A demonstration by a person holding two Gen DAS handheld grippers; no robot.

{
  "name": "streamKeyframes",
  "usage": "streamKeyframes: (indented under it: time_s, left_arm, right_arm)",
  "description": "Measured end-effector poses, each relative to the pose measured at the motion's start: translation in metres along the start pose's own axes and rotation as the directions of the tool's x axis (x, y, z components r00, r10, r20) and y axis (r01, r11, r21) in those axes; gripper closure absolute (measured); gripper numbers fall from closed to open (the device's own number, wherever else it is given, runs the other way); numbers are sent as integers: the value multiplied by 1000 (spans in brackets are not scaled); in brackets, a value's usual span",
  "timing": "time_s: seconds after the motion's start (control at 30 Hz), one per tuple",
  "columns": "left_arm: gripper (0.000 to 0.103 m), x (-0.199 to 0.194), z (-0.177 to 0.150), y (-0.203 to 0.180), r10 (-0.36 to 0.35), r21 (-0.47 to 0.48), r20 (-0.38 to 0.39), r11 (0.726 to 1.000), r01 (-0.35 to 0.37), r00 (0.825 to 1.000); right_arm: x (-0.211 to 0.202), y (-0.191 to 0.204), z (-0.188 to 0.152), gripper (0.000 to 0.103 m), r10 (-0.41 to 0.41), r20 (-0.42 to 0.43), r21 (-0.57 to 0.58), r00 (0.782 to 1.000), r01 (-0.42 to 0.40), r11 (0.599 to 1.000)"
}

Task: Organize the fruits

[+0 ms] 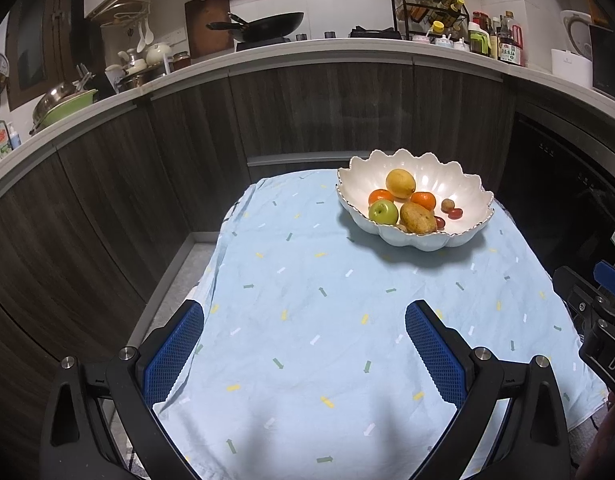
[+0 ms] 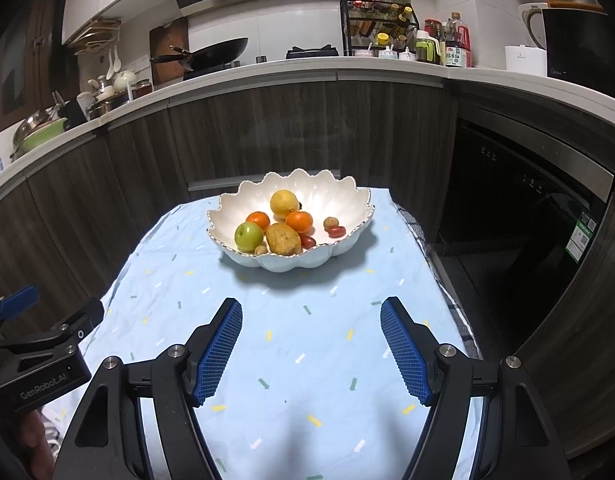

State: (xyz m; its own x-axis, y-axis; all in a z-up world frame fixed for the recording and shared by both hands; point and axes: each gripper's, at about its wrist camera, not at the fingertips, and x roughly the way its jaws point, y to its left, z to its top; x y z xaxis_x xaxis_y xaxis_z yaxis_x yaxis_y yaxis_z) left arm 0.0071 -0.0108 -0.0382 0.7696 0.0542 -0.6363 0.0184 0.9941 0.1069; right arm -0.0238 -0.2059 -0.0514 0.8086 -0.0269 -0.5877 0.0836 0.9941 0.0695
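A white scalloped bowl [image 1: 459,236] [image 2: 343,246] stands at the far end of a table covered with a light blue cloth [image 1: 327,300] [image 2: 307,340]. In the bowl lie a lemon [image 1: 400,183] [image 2: 284,202], two oranges [image 1: 423,200] [image 2: 299,221], a green apple [image 1: 383,212] [image 2: 249,236], a brownish fruit [image 1: 417,218] [image 2: 283,239], small red tomatoes [image 1: 454,213] [image 2: 335,231] and a small brown round fruit [image 1: 447,203] [image 2: 330,222]. My left gripper [image 1: 305,312] is open and empty above the cloth, short of the bowl. My right gripper [image 2: 311,308] is open and empty, also short of the bowl.
Dark wood cabinets and a white counter curve behind the table, with a wok [image 1: 267,26], a spice rack [image 1: 429,8] and bottles. A black built-in appliance [image 2: 527,240] stands at the right. The right gripper's body shows at the left view's right edge [image 1: 599,320].
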Motion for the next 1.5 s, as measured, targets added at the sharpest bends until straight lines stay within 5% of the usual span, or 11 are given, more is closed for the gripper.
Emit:
streamKeyframes:
  time_s: [1.5]
  left_arm:
    - [0,2,-1,-1,-2,-7,1,1000,2,1000]
  right_arm:
    - [4,-2,-2,31,1,-14,10,1000,-1,1000]
